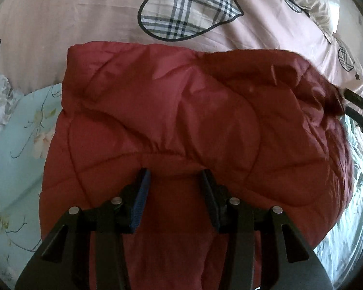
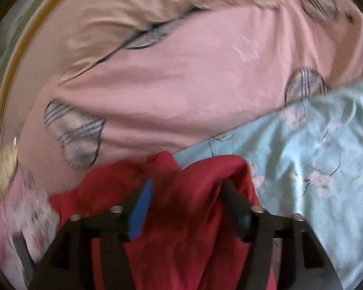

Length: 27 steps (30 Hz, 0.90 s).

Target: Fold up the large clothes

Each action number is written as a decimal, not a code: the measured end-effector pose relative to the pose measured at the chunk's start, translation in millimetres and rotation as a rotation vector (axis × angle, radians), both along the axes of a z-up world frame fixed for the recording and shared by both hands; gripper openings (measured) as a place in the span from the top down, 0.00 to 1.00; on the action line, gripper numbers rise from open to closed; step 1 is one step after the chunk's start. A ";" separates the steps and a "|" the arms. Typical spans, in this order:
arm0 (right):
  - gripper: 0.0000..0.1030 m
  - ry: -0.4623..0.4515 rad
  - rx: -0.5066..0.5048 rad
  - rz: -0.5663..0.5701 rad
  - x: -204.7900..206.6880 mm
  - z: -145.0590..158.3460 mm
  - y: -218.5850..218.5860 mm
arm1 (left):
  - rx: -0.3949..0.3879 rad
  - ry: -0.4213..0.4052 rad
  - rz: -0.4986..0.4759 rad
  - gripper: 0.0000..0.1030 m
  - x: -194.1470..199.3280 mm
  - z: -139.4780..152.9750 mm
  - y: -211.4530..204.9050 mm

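Blur smears the whole right wrist view, so the right gripper (image 2: 185, 188) is hard to read: its jaws stand wide apart with a fold of the red jacket (image 2: 196, 193) bunched between them, and whether the pads press on it I cannot tell. The blue pad (image 2: 142, 207) on one finger shows; the other finger is dark and half buried in cloth. In the left wrist view the left gripper (image 1: 175, 176) is sharp, its jaws parted with a clear gap, poised over the jacket (image 1: 181, 111) and clamped on nothing. There is one jacket, quilted and folded into a thick bundle, its near edge cut off below the fingers. It lies on a mint floral quilt (image 1: 19, 149), which overlaps a pink sheet (image 1: 72, 19) printed with plaid hearts (image 1: 188, 12); three hearts show in the left view, two of them cut off at the rim. At that view's right edge a dark blurred shape touches the jacket's corner, too smeared to name. A beige pillow (image 2: 104, 24) lies beyond the sheet.
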State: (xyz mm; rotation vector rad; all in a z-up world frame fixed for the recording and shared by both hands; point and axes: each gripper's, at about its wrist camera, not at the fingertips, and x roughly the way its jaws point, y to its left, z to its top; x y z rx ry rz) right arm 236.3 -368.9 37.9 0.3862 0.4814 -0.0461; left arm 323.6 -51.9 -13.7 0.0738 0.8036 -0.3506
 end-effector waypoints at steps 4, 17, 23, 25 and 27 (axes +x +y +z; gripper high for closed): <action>0.33 0.098 -0.149 0.134 6.7 -20.8 38.8 | -0.015 0.011 -0.001 0.58 4.8 1.5 5.1; 0.28 0.268 -0.068 0.063 67.0 -81.9 1.1 | -0.161 0.131 0.104 0.96 69.2 -15.4 50.8; 0.27 0.270 -0.055 0.057 71.4 -88.2 -2.8 | -0.162 0.143 0.120 0.97 83.9 -21.3 48.5; 0.27 0.271 -0.053 0.057 73.8 -88.1 -1.6 | -0.158 0.137 0.119 0.97 83.1 -19.7 48.0; 0.27 0.271 -0.046 0.056 73.6 -87.4 -2.4 | -0.164 0.136 0.116 0.97 79.8 -17.3 51.2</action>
